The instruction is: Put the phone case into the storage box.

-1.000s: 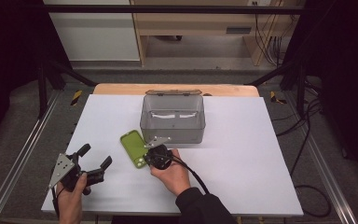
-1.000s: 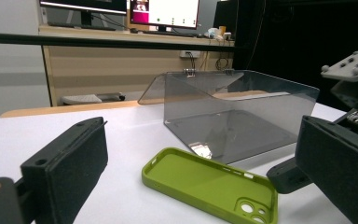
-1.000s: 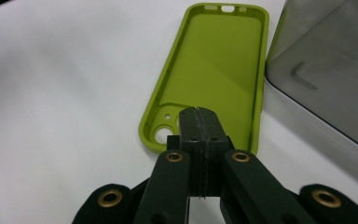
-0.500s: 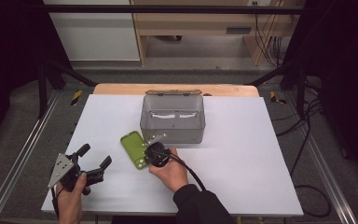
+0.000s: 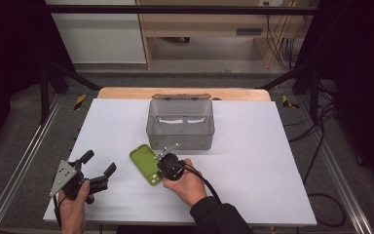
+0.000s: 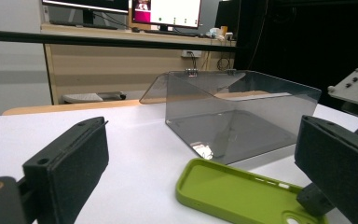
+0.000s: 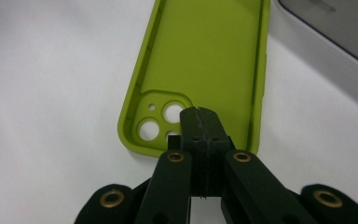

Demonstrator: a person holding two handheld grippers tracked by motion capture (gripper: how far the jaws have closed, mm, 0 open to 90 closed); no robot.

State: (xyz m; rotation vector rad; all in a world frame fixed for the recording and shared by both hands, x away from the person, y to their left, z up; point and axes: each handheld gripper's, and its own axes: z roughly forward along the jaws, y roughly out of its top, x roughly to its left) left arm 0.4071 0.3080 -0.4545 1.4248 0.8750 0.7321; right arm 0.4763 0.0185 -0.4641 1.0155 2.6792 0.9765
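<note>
A lime green phone case [image 5: 146,163] lies open side up on the white table [image 5: 253,165], just in front of a clear grey plastic box [image 5: 180,126] with its lid swung back. My right gripper [image 5: 160,170] stands shut over the case's camera-hole end [image 7: 161,119], jaws flush together with nothing seen between them; whether the tips touch the case I cannot tell. My left gripper [image 5: 99,162] rests open at the table's near left, a hand's width from the case. In the left gripper view its jaws stand wide apart, and between them show the case [image 6: 233,191] and the box [image 6: 233,116].
A wooden strip [image 5: 180,92] borders the table's far edge. Metal rails [image 5: 24,161] run down both sides. The right gripper's cable [image 5: 202,178] trails back over the hand toward the sleeve. A wooden bench with monitors [image 6: 121,28] stands beyond the table.
The right gripper has crept slightly toward the near end of the case. The left hand, the case and the box have stayed where they were.
</note>
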